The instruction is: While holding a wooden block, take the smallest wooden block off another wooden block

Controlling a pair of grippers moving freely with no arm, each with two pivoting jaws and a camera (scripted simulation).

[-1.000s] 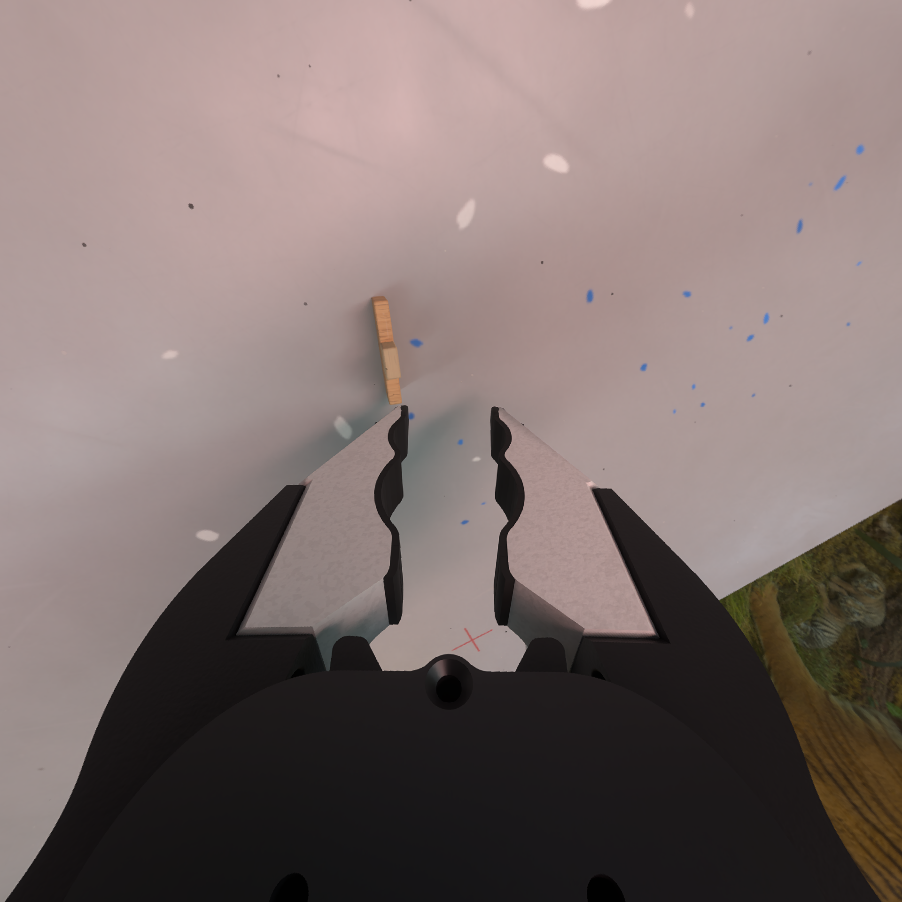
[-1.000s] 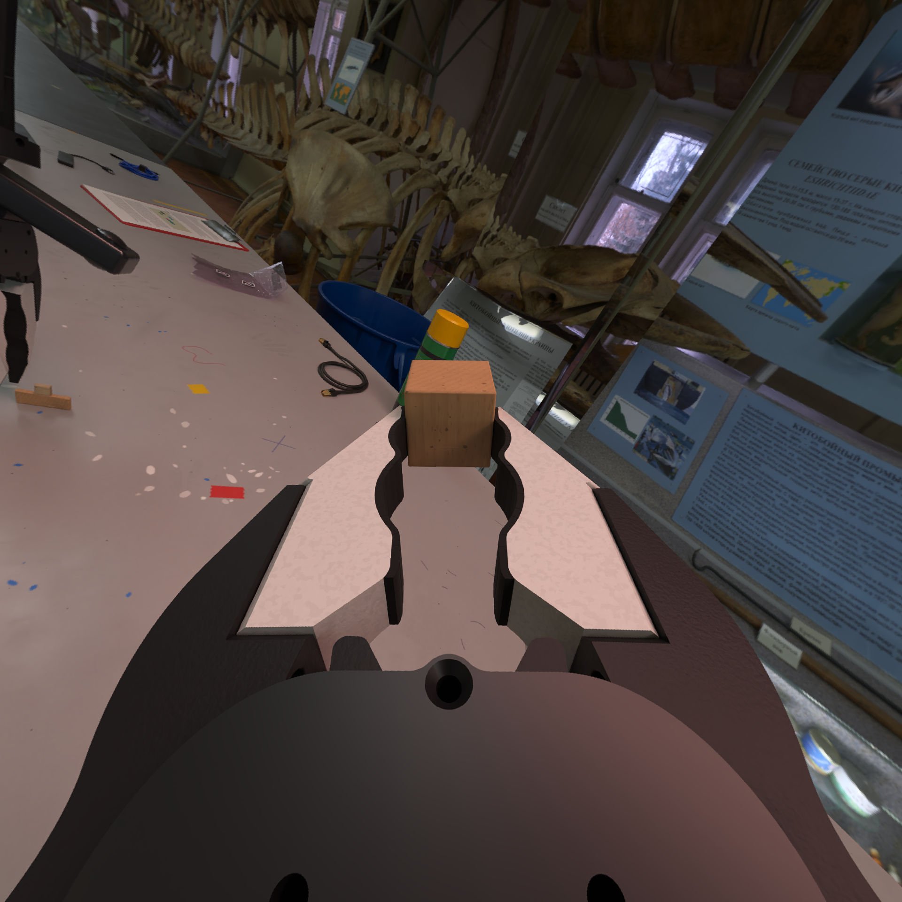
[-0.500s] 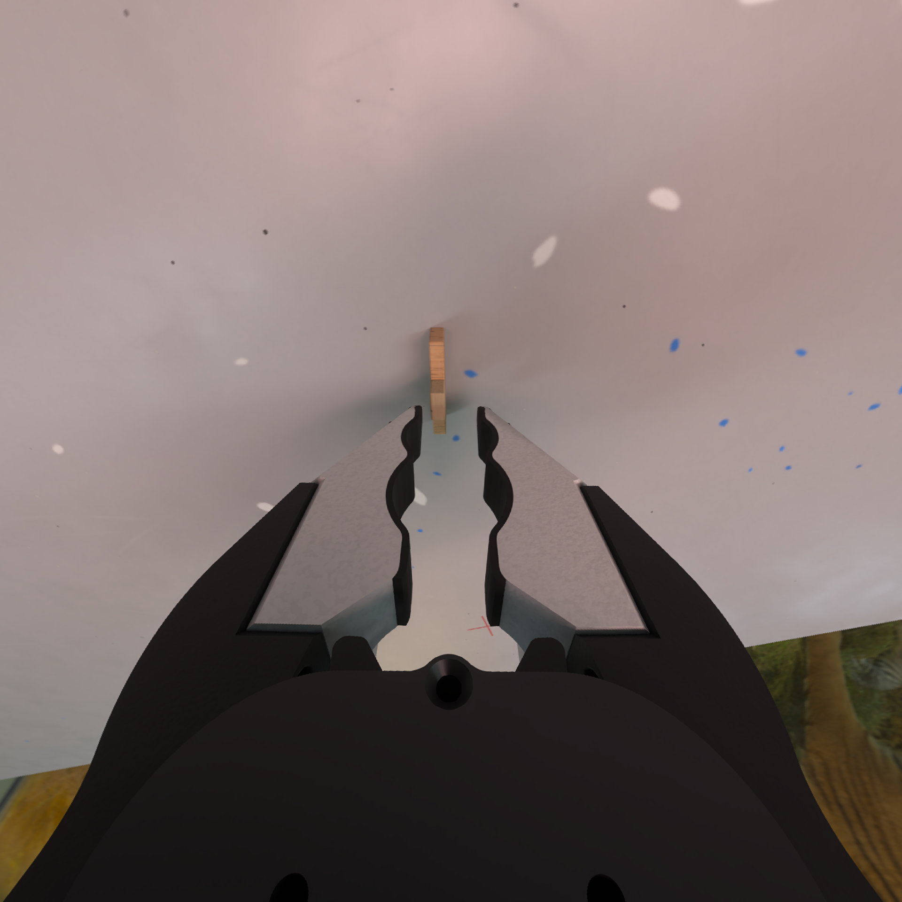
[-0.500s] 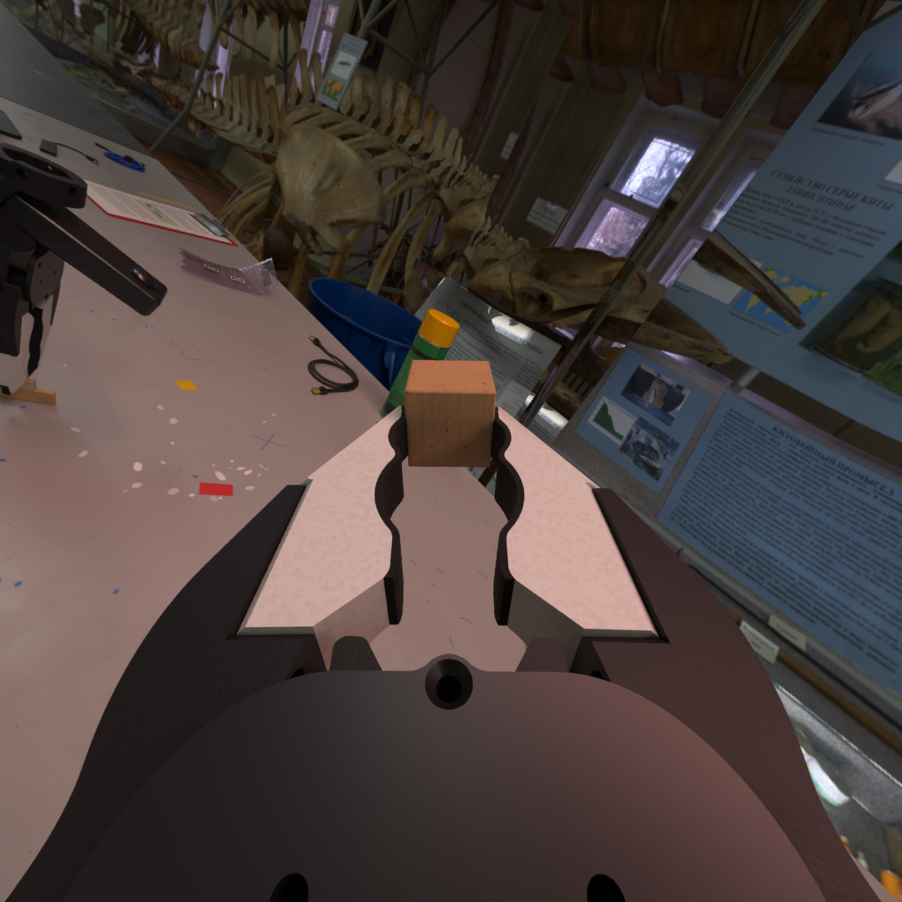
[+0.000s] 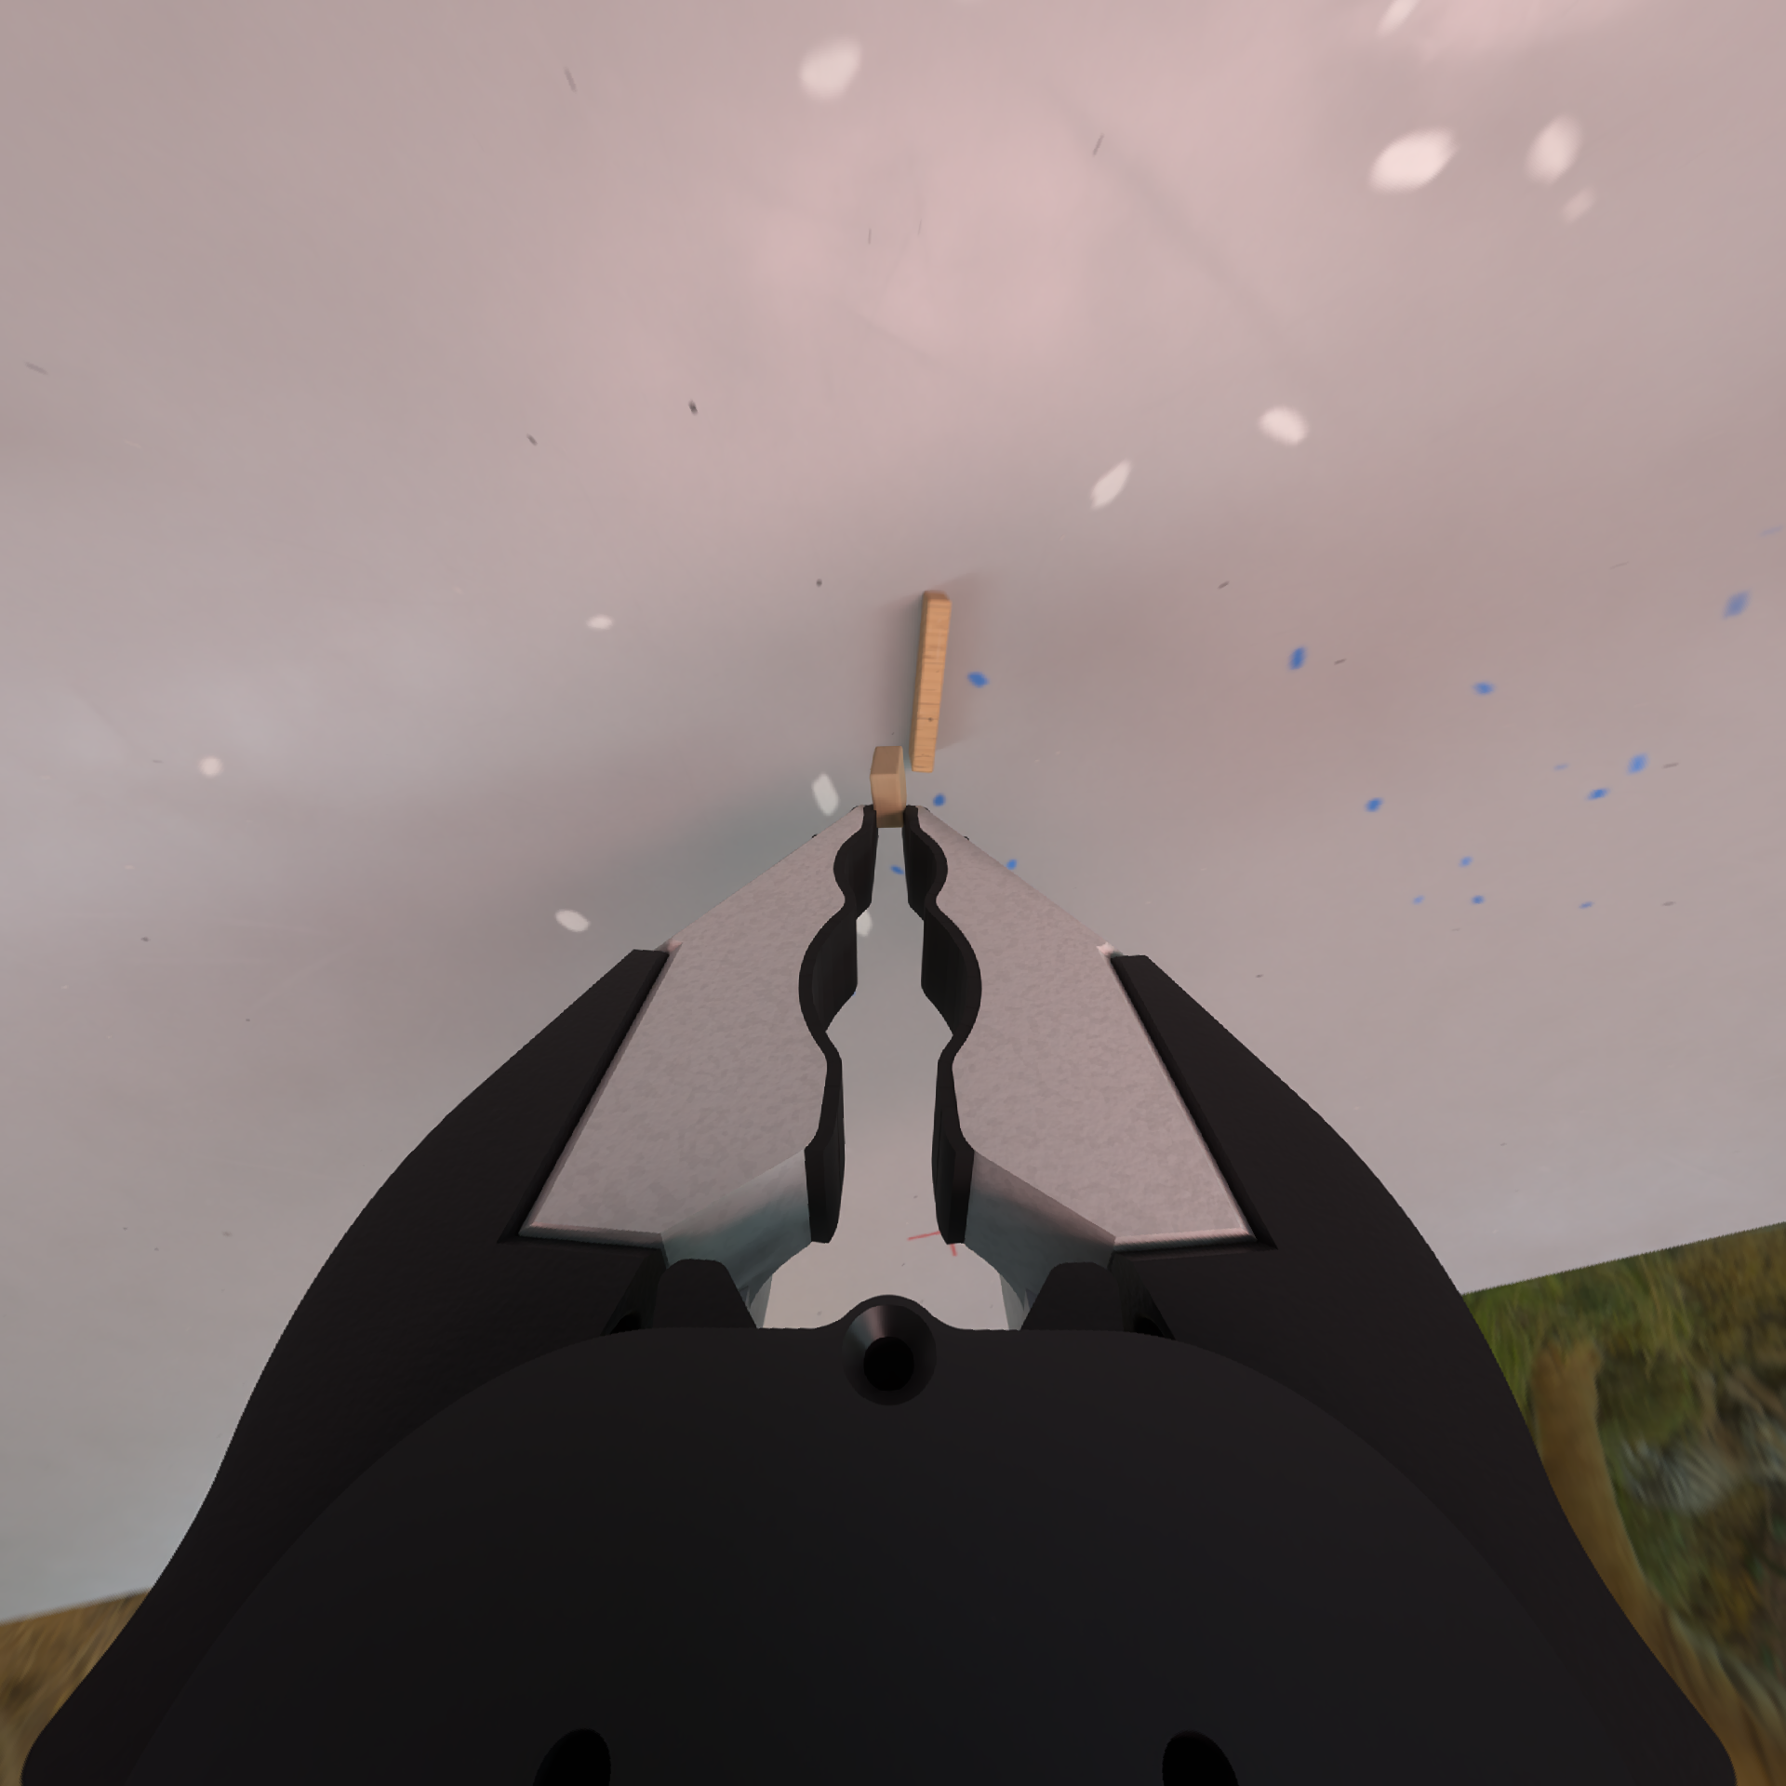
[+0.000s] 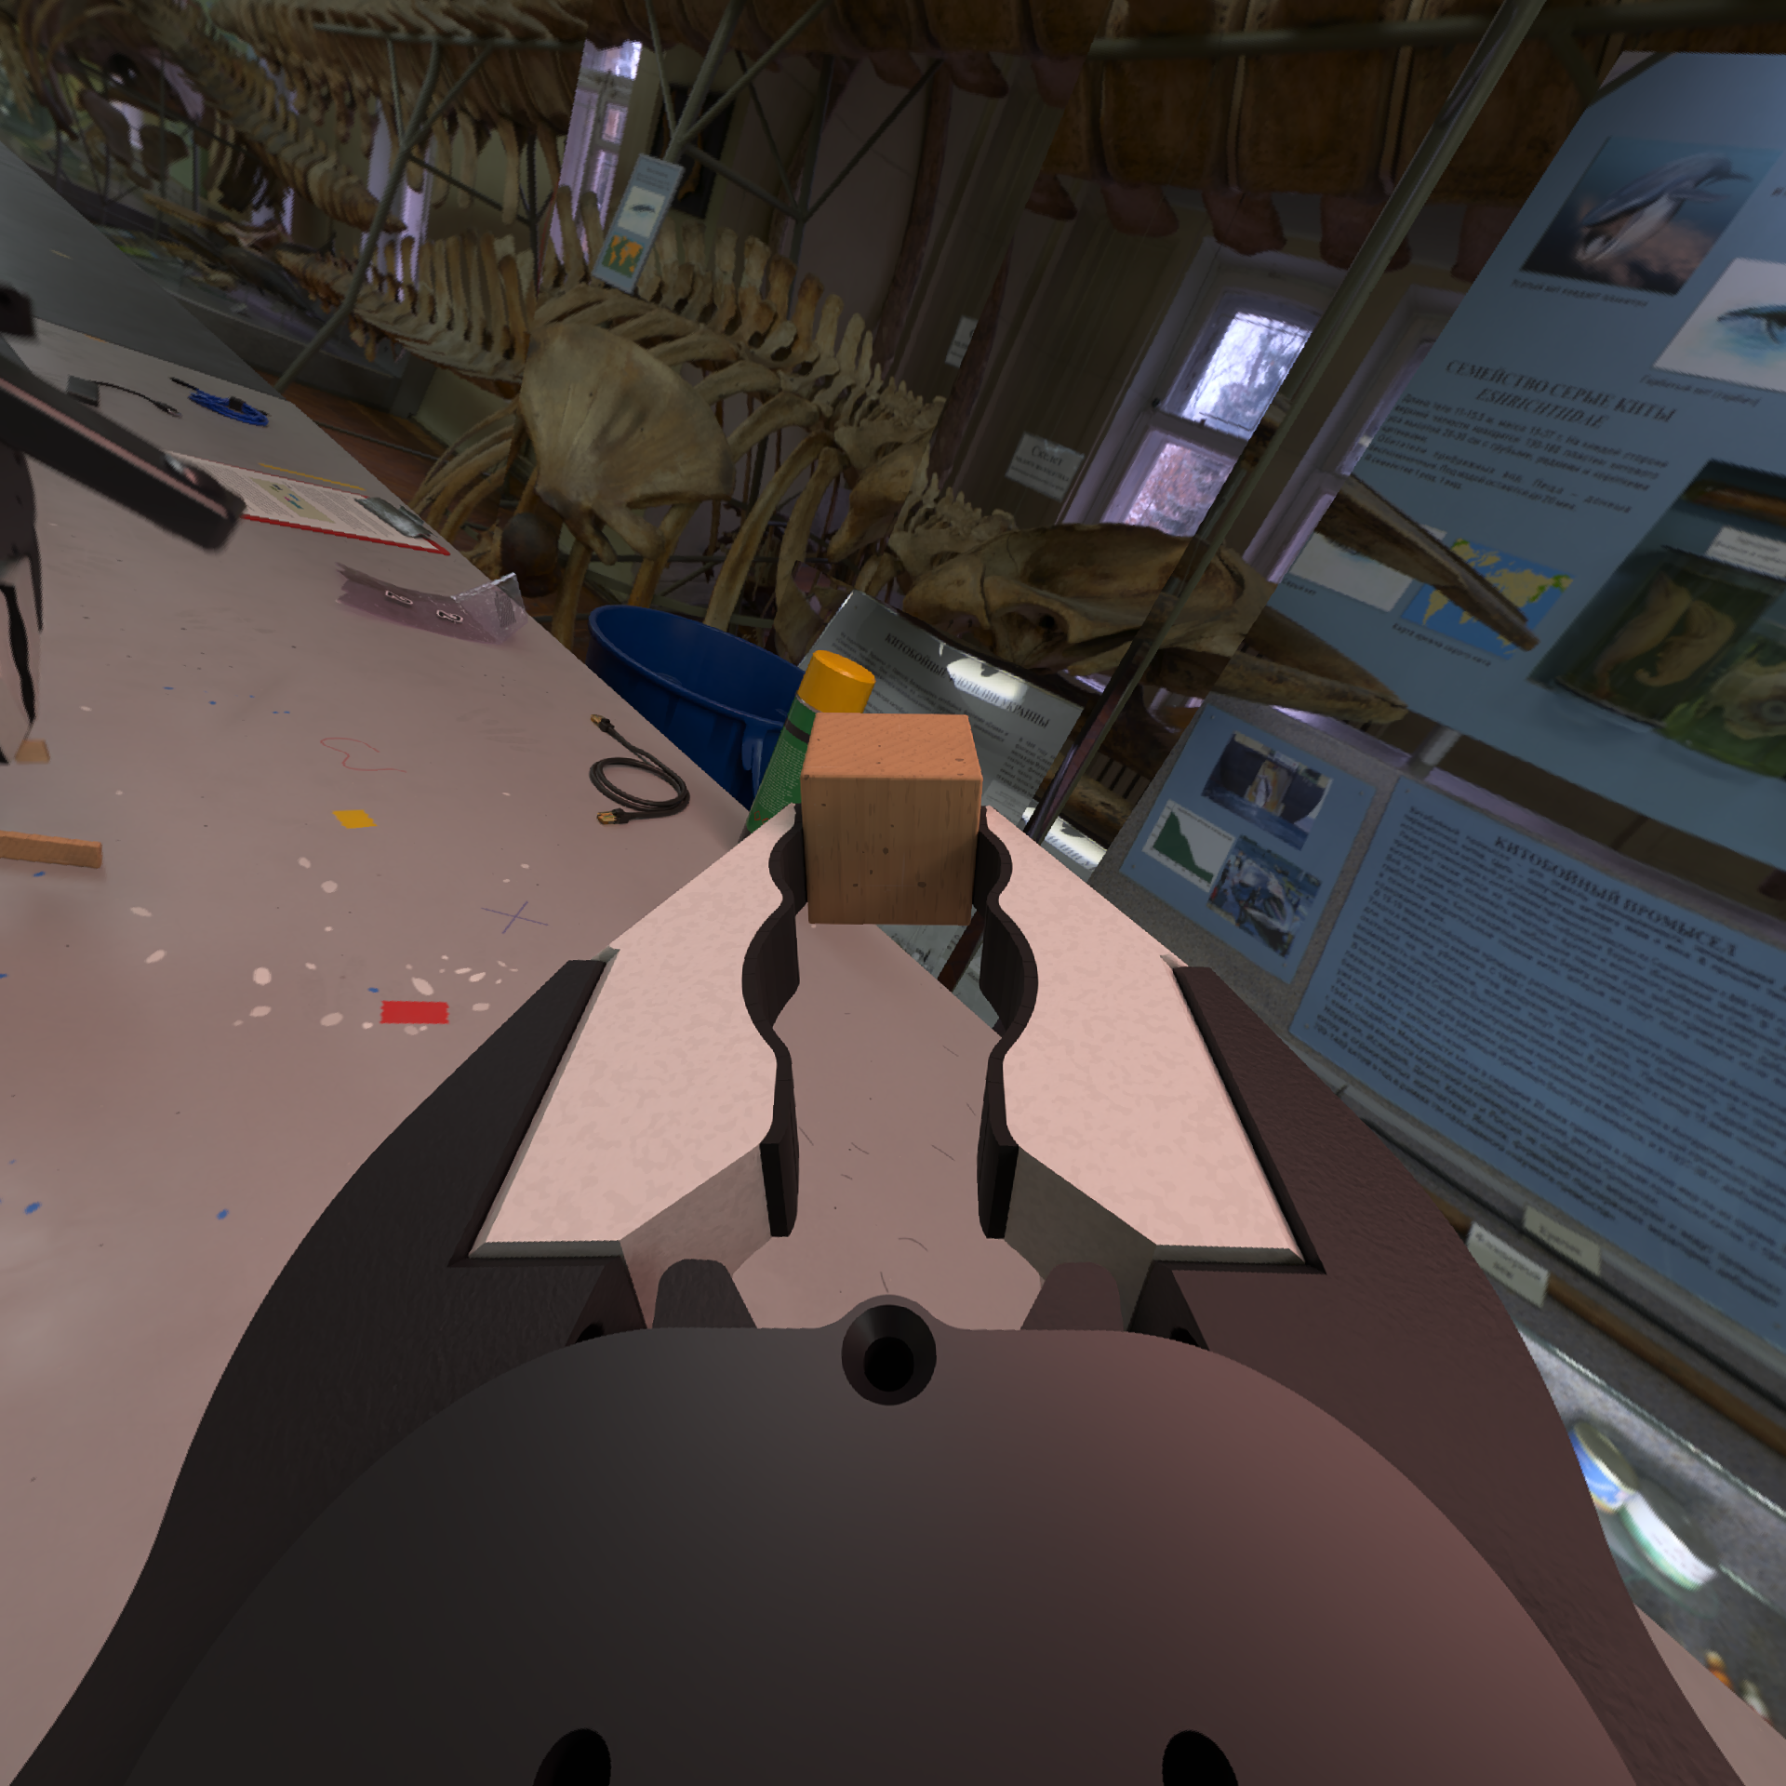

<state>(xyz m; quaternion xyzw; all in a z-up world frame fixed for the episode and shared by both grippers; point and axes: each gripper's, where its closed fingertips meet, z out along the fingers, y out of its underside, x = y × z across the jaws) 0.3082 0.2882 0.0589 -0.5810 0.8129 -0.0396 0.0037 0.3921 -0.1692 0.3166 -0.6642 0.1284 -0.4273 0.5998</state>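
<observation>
My left gripper (image 5: 889, 818) is shut on the smallest wooden block (image 5: 887, 791), a tiny pale cube held at its fingertips, lifted clear of the long flat wooden block (image 5: 932, 680) that lies on the table just beyond. In the right wrist view the flat block (image 6: 50, 850) lies at the far left and the small block (image 6: 31, 751) hangs above it under the left gripper's fingers (image 6: 17, 667). My right gripper (image 6: 889, 850) is shut on a large wooden cube (image 6: 889, 821), held up above the table's right edge.
The table (image 6: 242, 1063) carries a coiled black cable (image 6: 638, 788), a red patch (image 6: 414, 1012), a yellow patch (image 6: 354, 819), a plastic bag (image 6: 425, 604) and papers (image 6: 309, 503). A blue bin (image 6: 686, 676) and a green spray can (image 6: 807, 744) stand past its right edge.
My left gripper closed on the small block and lifted it off the flat block, which now lies apart below it. My right gripper kept hold of the cube.
</observation>
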